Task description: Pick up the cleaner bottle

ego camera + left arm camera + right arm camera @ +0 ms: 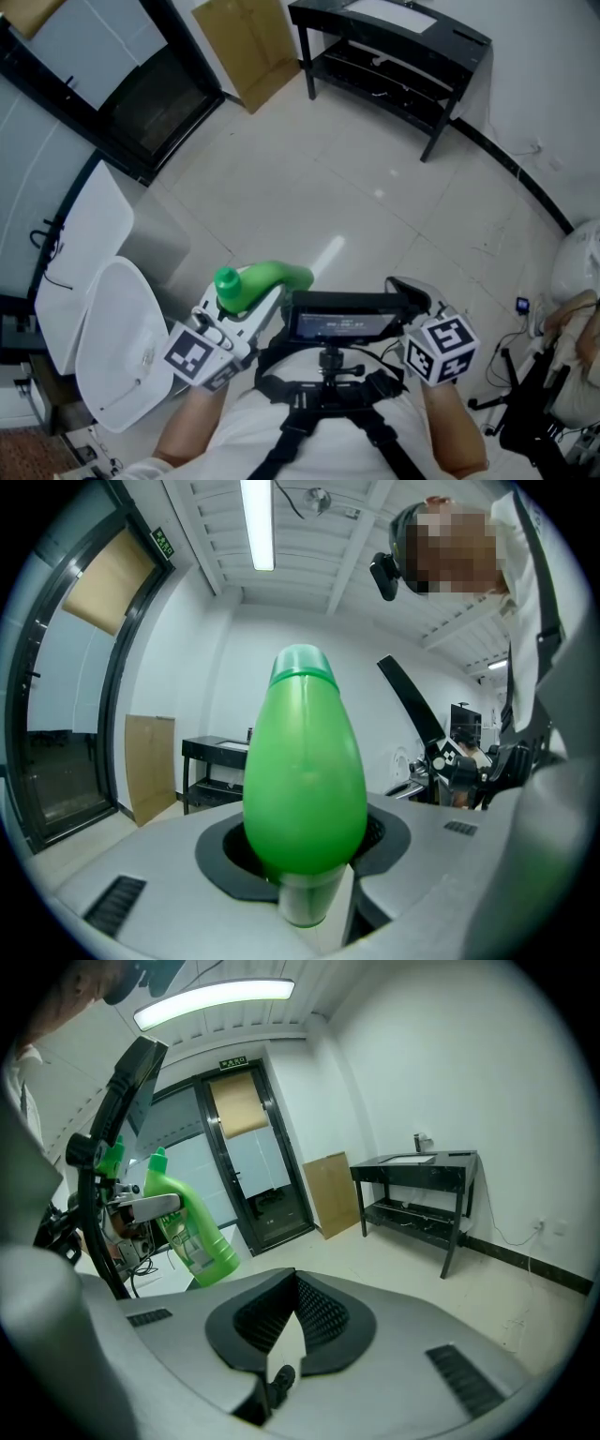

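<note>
My left hand-held gripper [267,305] is grasping the bottle [272,278]. In the left gripper view the green body fills the gap between the jaws, which stand partly apart and press on it from both sides. The bottle is in the air in front of my chest, clear of the floor [375,187]. It lies roughly along the gripper, with its cap [226,278] toward me and its wide end pointing away. In the right gripper view it hangs tilted, cap uppermost, and one of the left gripper's grey fingers [150,1207] crosses it just below the cap. There is a label on its side, but the print is too small to read.

My right hand-held gripper [405,286] is clenched, its jaws pressed together with nothing between them. It sits to the right of the bottle and apart from it, on the other side of the screen [342,323] mounted at my chest. In the head view both grippers are at about the same level.

Well away across the pale tiled floor, a black counter [455,36] with a lower shelf stands against the white wall. A sheet of cardboard [248,47] leans on the wall just beside it. A black-framed glass door [150,98] is further to the left.
</note>
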{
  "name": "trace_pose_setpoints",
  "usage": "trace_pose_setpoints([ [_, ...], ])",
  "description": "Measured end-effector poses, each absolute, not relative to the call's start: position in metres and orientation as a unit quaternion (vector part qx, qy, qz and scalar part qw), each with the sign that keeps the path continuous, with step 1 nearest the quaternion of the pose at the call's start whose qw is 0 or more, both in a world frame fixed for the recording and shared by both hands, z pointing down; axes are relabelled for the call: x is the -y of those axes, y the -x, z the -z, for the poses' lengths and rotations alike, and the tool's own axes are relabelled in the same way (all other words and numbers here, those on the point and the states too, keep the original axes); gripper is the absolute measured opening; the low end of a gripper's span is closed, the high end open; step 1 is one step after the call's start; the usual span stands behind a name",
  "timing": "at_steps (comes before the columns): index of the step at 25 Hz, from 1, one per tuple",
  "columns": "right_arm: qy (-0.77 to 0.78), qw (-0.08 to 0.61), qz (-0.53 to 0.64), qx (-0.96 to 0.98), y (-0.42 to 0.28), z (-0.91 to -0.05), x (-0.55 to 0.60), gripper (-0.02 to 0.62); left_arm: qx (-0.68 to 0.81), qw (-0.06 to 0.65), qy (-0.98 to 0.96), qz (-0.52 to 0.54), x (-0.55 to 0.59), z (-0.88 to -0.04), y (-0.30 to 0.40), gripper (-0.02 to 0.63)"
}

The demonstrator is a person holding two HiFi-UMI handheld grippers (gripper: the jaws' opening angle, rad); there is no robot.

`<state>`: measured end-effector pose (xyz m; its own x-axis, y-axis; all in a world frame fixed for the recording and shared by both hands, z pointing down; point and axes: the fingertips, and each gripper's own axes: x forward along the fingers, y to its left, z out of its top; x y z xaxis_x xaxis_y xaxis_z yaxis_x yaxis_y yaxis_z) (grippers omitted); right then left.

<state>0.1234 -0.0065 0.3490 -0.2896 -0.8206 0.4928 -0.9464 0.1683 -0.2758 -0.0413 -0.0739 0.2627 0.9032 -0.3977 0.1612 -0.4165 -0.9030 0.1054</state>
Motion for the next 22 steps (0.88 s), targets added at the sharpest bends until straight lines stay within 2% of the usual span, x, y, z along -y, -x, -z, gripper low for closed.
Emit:
trace_pose_setpoints([
  [11,-0.656,0.113,-0.263,0.698,-0.146,-0.340,0.045,0.003,0.187,0.073,-0.976,-0.089,0.118,-0.266,0.063,0.158],
  [22,-0.690,0.110,-0.250,0.670,-0.134,-0.326,0.081,0.003,0.166,0.061,-0.981,-0.077,0.170,-0.260,0.075,0.158],
])
